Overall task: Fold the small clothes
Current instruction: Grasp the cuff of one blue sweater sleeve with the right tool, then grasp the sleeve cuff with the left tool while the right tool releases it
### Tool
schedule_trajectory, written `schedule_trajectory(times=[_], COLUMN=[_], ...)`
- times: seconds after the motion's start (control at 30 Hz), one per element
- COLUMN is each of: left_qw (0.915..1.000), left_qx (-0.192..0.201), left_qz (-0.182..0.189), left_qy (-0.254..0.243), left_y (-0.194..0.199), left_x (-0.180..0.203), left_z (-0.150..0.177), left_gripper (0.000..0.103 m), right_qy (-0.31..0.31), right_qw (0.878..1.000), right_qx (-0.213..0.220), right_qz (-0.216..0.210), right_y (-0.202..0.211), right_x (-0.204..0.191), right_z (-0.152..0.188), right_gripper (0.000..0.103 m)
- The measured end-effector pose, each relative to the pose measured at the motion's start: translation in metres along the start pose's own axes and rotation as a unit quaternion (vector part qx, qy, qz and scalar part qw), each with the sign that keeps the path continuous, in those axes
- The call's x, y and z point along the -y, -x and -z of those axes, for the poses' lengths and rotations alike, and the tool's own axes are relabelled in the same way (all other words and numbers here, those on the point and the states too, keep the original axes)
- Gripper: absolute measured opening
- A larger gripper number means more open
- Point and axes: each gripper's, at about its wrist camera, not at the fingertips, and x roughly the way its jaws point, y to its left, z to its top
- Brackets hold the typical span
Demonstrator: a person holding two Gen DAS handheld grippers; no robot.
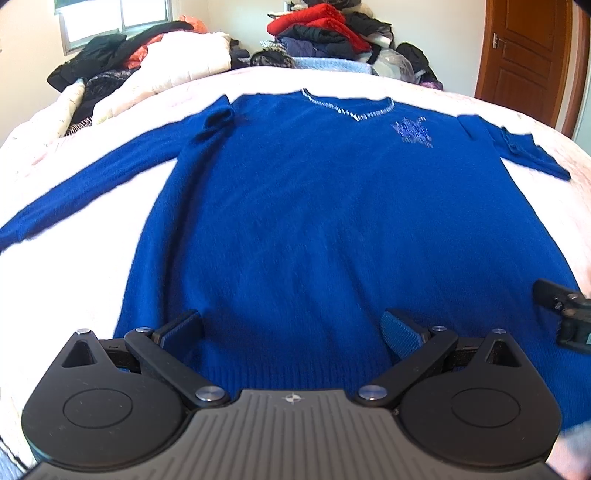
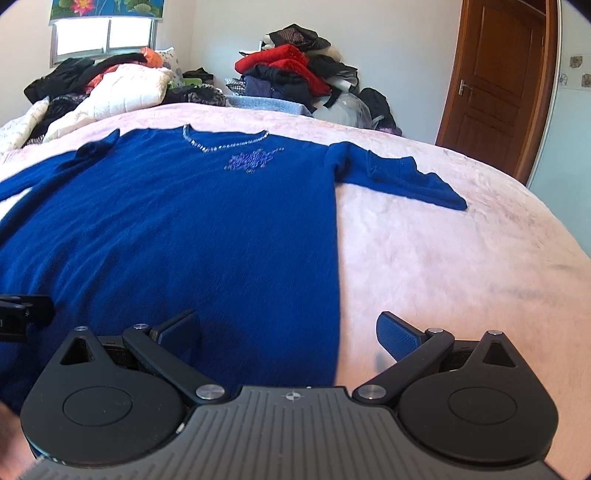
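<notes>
A blue V-neck sweater (image 1: 314,206) lies flat, front up, on a pale pink bed cover (image 1: 92,280), collar far from me, hem near. Its left sleeve (image 1: 85,177) stretches out to the left; the right sleeve (image 2: 399,173) is folded short. My left gripper (image 1: 291,332) is open and empty, just above the hem near its middle. My right gripper (image 2: 288,336) is open and empty over the sweater's (image 2: 166,229) right hem corner, one finger over cloth, the other over the cover (image 2: 461,258). Each gripper shows at the other view's edge.
Piles of clothes (image 1: 321,33) and white quilts (image 1: 177,62) lie at the far side of the bed. A brown door (image 2: 495,85) stands at the right. A window (image 2: 103,33) is at the far left.
</notes>
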Motion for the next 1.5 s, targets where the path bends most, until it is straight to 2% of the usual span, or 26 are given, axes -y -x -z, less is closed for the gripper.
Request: schedule_trajectory(times=[0.2,0.33,0.4,0.53,0.6,0.7,0.8,0.87,0.93,1.0,1.2,1.27,1.3,1.33,1.37,1.47,1.5], left_qw=[0.9999,0.9996,0.9996,0.9991,0.9987,0.9985,0.9984,0.9983,0.9984,0.9984,0.9966,0.994,0.9917,0.9892,0.9857,0.9672,0.9584], left_qx=[0.006,0.006,0.009,0.009,0.011,0.018,0.01,0.002,-0.001,-0.002,-0.007,-0.01,-0.01,-0.01,-0.009,-0.005,-0.005], left_qz=[0.007,0.018,0.02,0.038,0.046,0.05,0.052,0.055,0.054,0.053,0.073,0.098,0.115,0.131,0.15,0.221,0.247], left_qy=[0.011,0.02,0.019,0.019,0.019,0.017,0.021,0.02,0.016,0.017,0.039,0.049,0.057,0.066,0.077,0.125,0.143], left_y=[-0.023,-0.04,-0.048,-0.064,-0.07,-0.078,-0.087,-0.092,-0.096,-0.1,-0.111,-0.112,-0.112,-0.112,-0.112,-0.114,-0.116], left_x=[0.003,0.011,0.017,0.03,0.036,0.046,0.053,0.056,0.059,0.06,0.062,0.063,0.064,0.064,0.064,0.063,0.063], left_z=[-0.034,-0.057,-0.067,-0.086,-0.095,-0.106,-0.111,-0.113,-0.116,-0.12,-0.136,-0.143,-0.146,-0.15,-0.155,-0.169,-0.174], left_gripper=[0.103,0.103,0.103,0.103,0.103,0.103,0.103,0.103,0.103,0.103,0.103,0.103,0.103,0.103,0.103,0.103,0.103], right_qy=[-0.043,-0.055,-0.039,0.02,0.053,0.107,0.176,0.21,0.228,0.241,0.25,0.256,0.255,0.253,0.251,0.244,0.237], right_qw=[0.999,0.998,0.999,0.996,0.994,0.989,0.979,0.973,0.97,0.968,0.965,0.964,0.965,0.965,0.966,0.966,0.967], right_qx=[-0.004,0.017,0.033,0.073,0.077,0.077,0.062,0.049,0.032,0.024,0.034,0.033,0.033,0.036,0.044,0.066,0.074], right_qz=[0.009,0.01,0.01,0.035,0.047,0.066,0.085,0.087,0.083,0.074,0.074,0.065,0.058,0.052,0.05,0.053,0.052], right_y=[-0.04,-0.059,-0.068,-0.089,-0.107,-0.132,-0.157,-0.17,-0.18,-0.186,-0.191,-0.195,-0.196,-0.195,-0.193,-0.183,-0.179], right_x=[0.034,0.052,0.059,0.075,0.082,0.089,0.088,0.086,0.085,0.085,0.086,0.088,0.089,0.09,0.091,0.094,0.096], right_z=[-0.038,-0.06,-0.072,-0.101,-0.113,-0.123,-0.122,-0.116,-0.114,-0.113,-0.114,-0.115,-0.115,-0.116,-0.117,-0.118,-0.119], right_gripper=[0.103,0.103,0.102,0.098,0.097,0.09,0.075,0.069,0.055,0.045,0.045,0.039,0.025,0.016,0.015,0.01,0.004])
